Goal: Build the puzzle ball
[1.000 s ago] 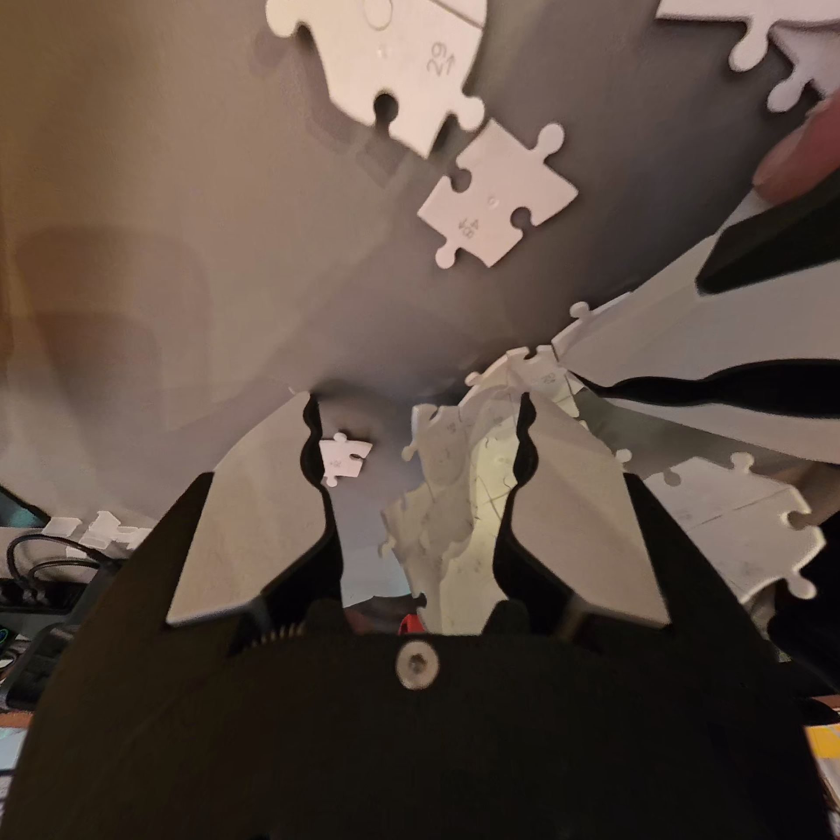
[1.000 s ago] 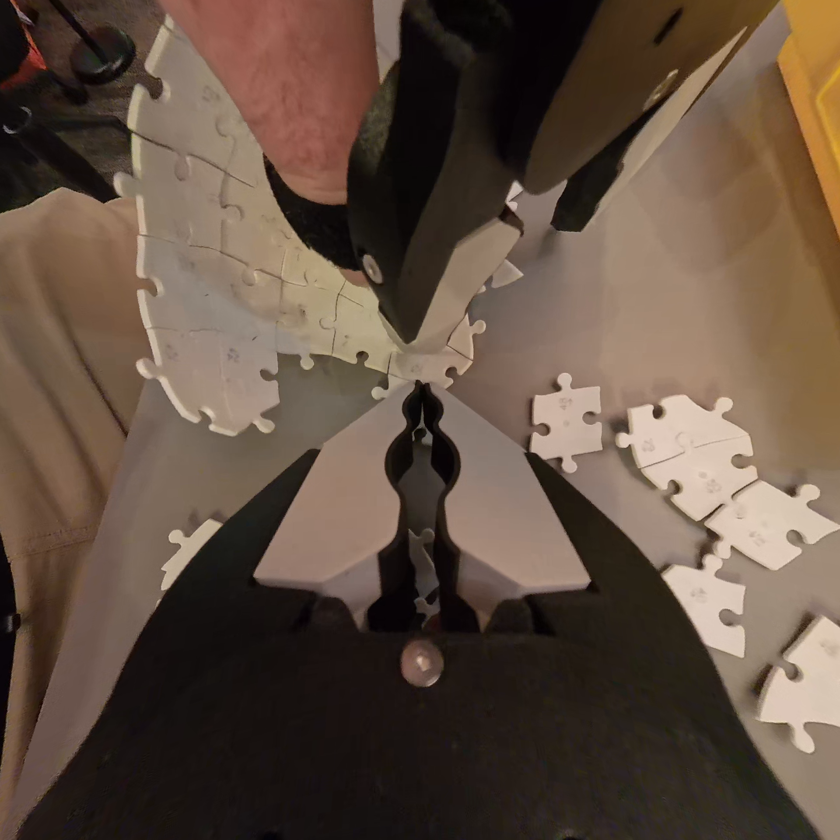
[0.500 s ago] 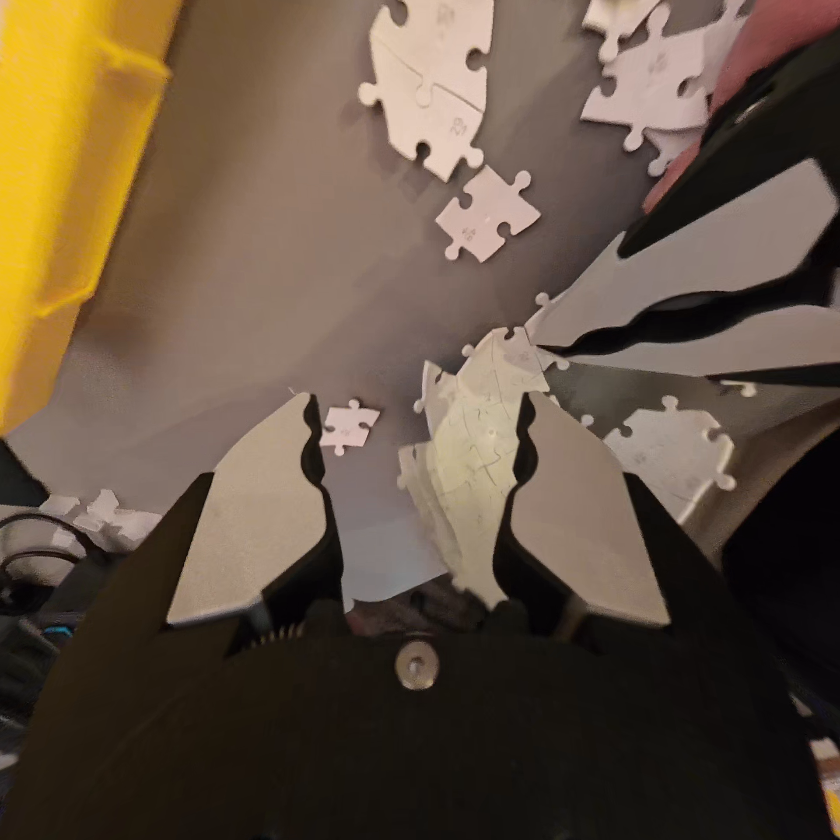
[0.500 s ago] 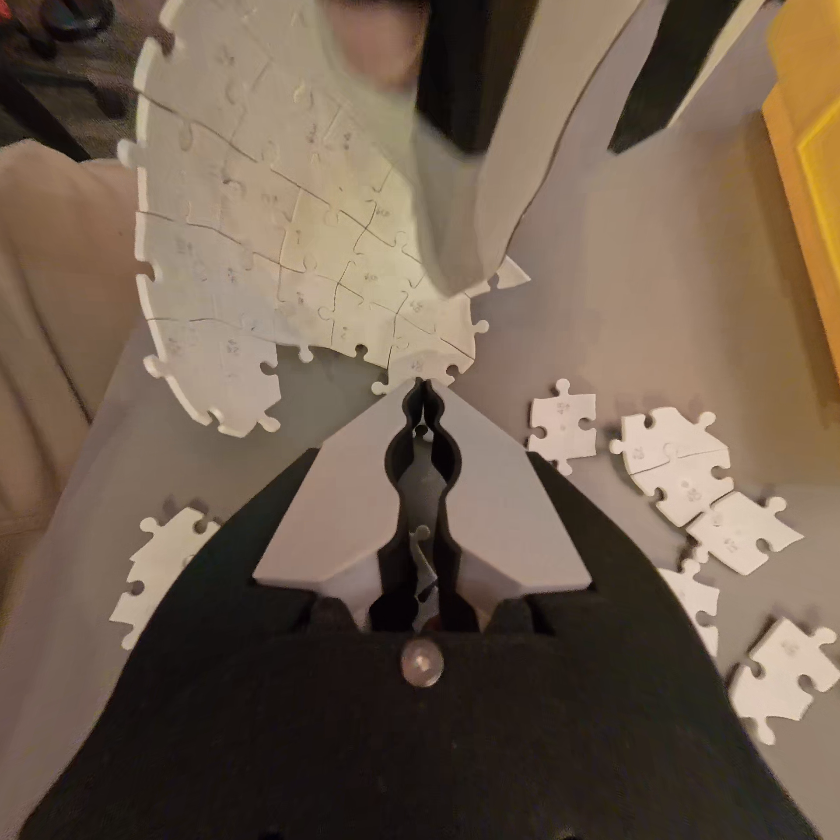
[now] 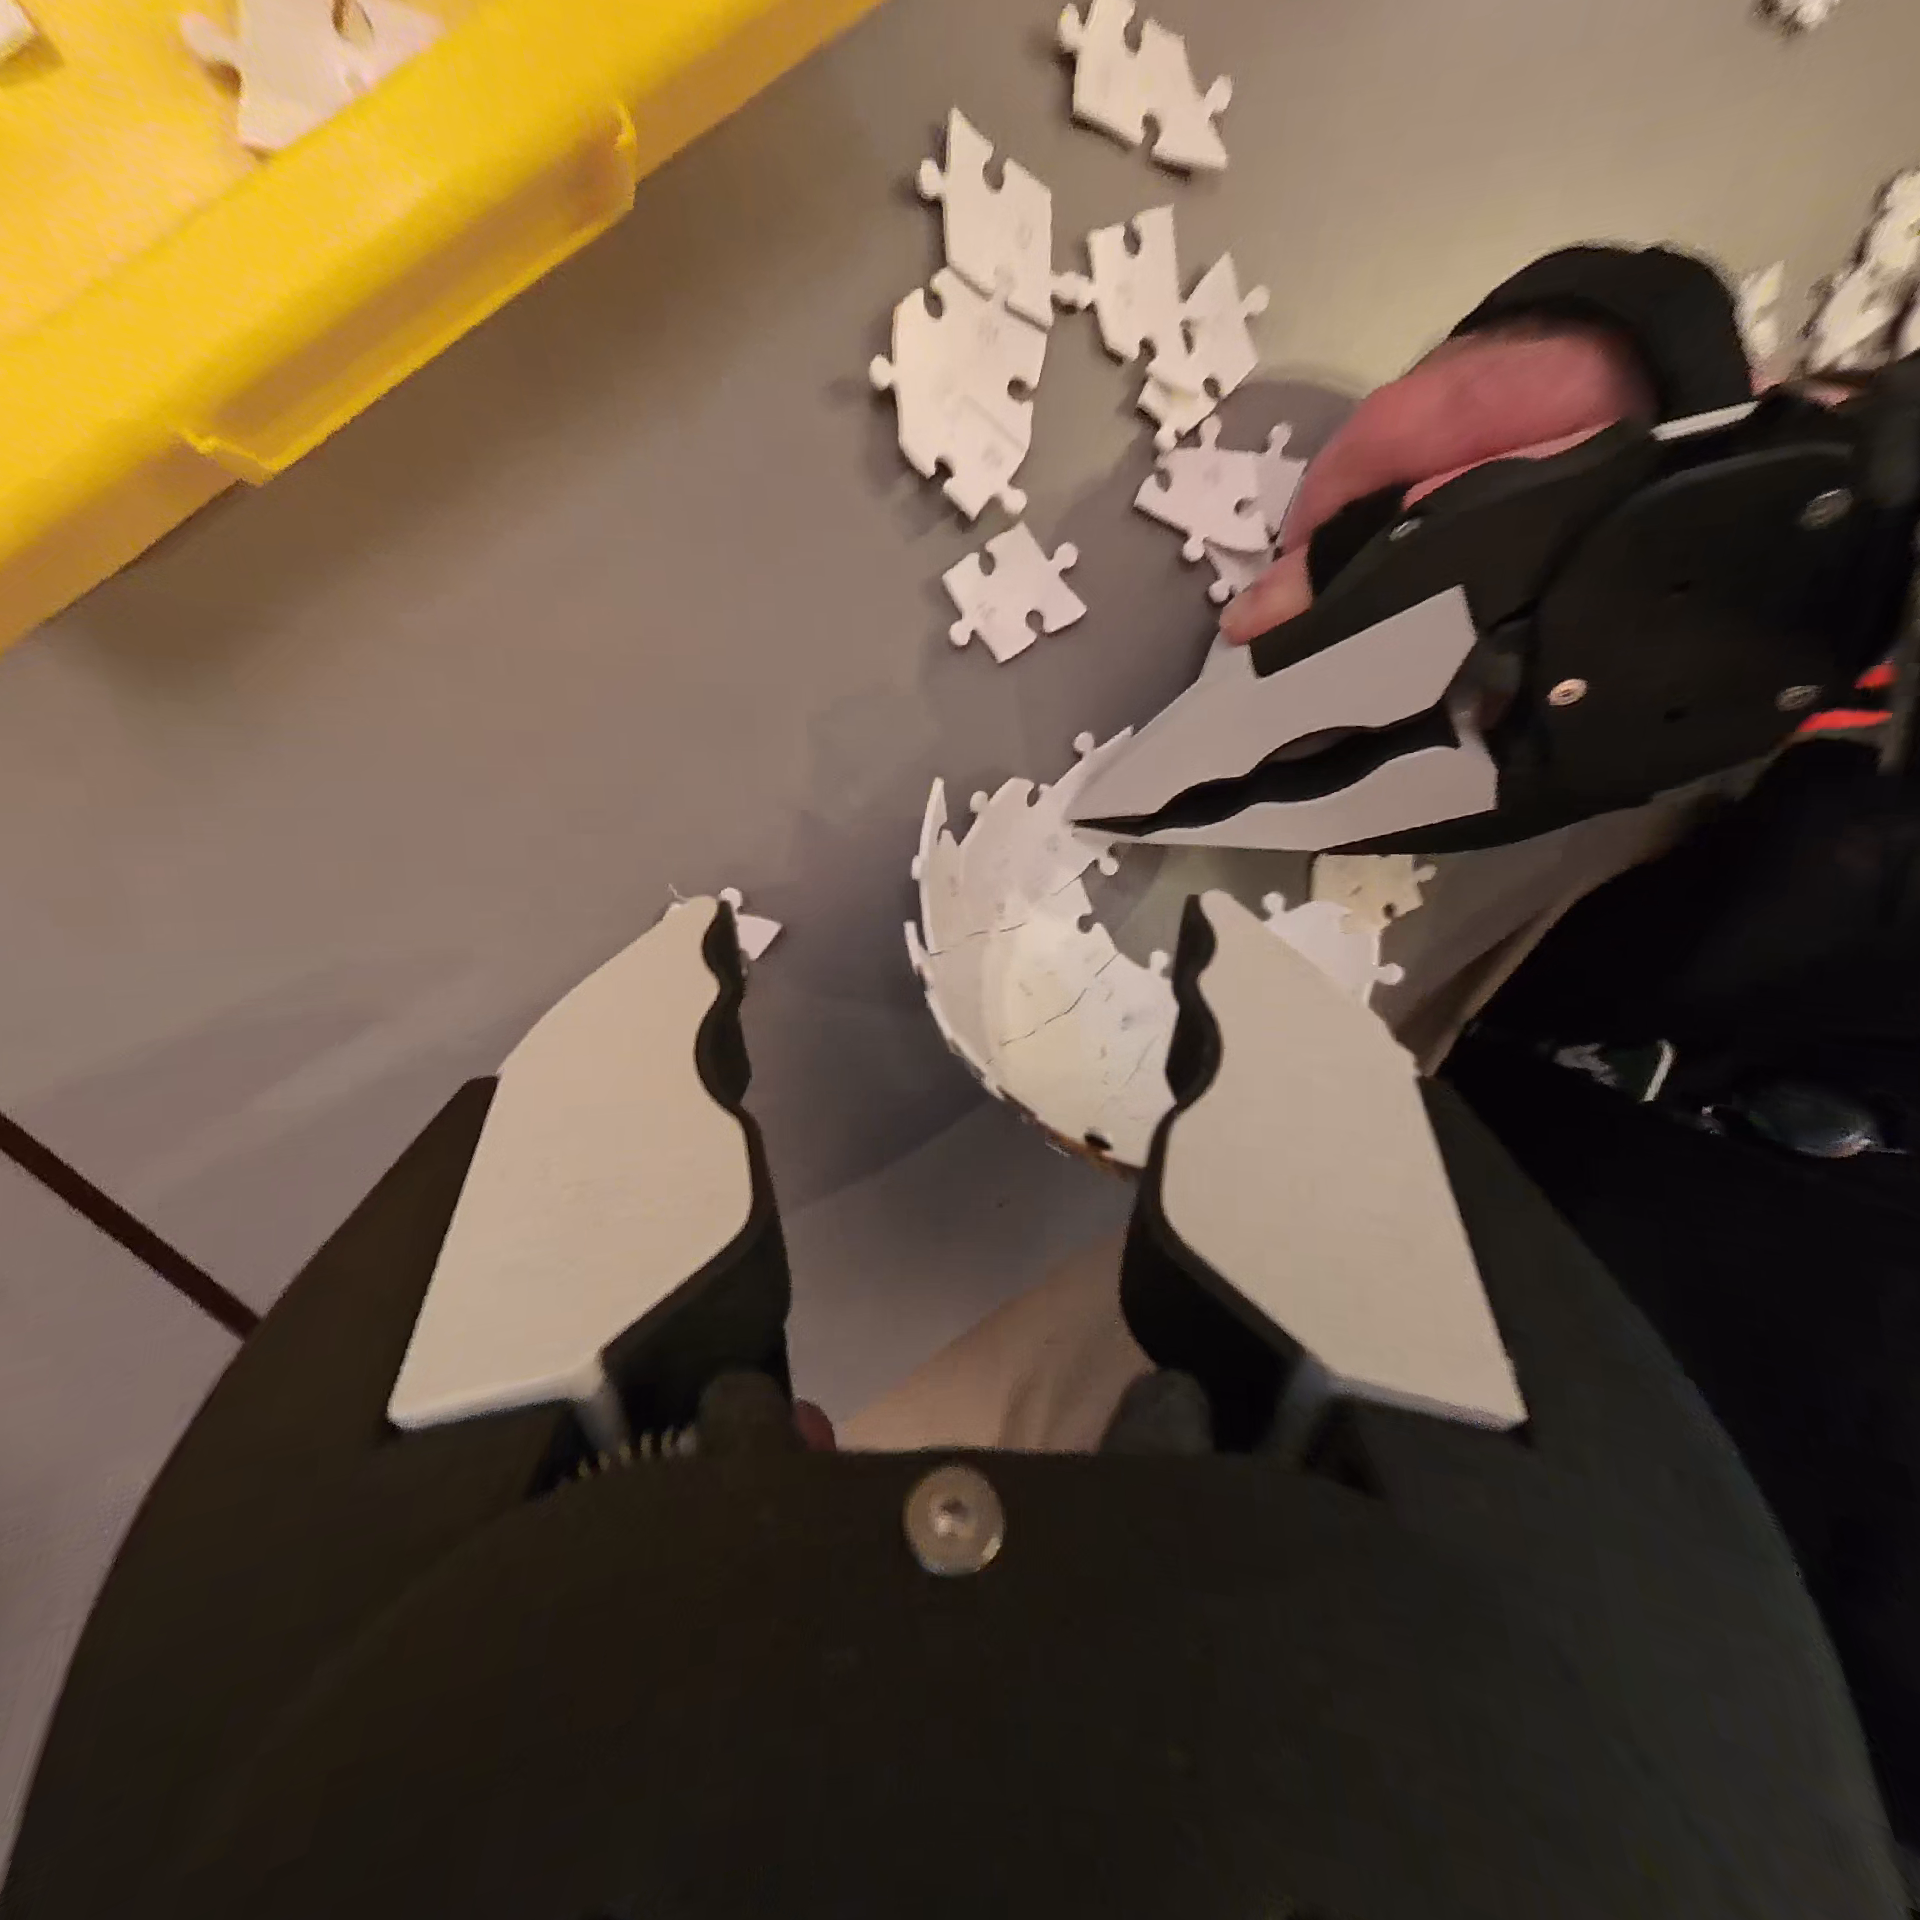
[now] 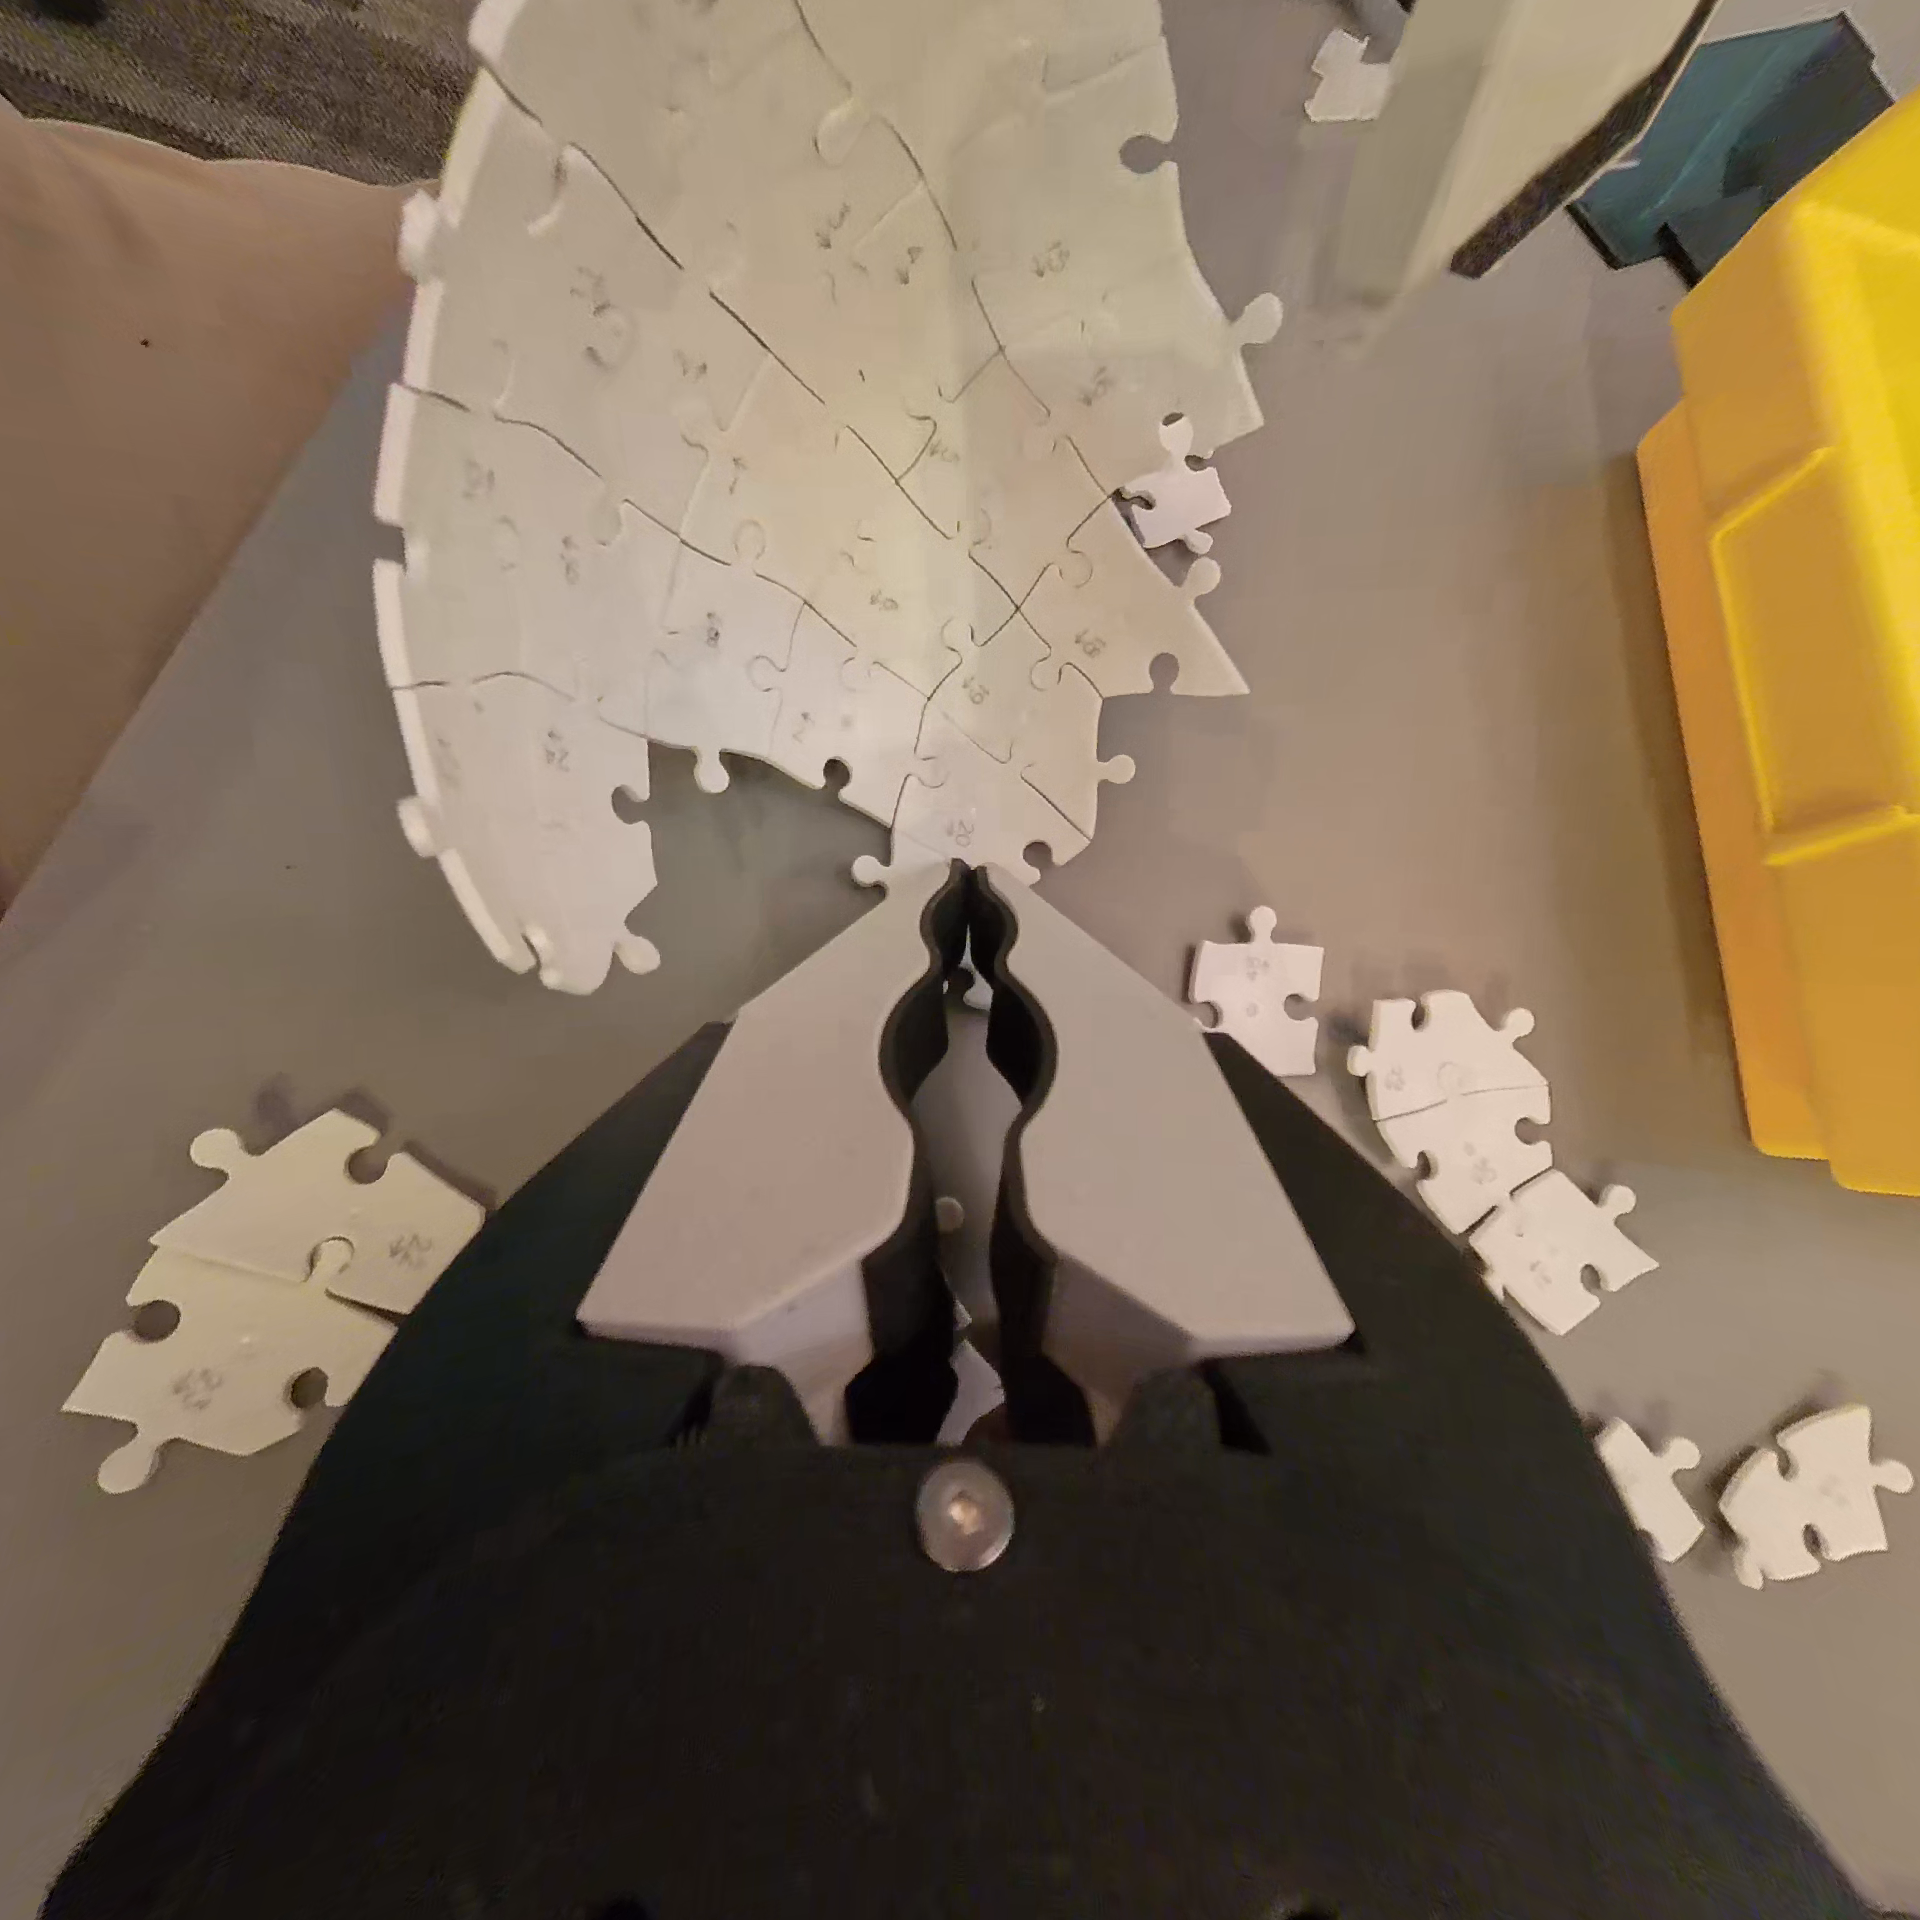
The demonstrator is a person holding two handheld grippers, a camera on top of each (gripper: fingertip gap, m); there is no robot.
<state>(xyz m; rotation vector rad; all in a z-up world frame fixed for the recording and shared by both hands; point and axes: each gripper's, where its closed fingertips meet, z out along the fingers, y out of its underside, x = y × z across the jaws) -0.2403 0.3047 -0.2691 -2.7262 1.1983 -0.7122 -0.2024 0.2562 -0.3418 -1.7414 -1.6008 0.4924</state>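
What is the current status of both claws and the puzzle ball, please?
Right claw shut on half-built puzzle shell, gripping its rim. Left claw open, empty, beside shell. Loose puzzle pieces on grey table; nothing in the way.

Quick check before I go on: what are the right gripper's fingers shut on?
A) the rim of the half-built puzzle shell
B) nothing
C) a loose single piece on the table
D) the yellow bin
A: the right gripper pinches an edge piece of the curved puzzle shell.

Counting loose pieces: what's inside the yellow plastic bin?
Left wrist view shows white puzzle pieces inside the yellow plastic bin; most of its interior is out of frame.
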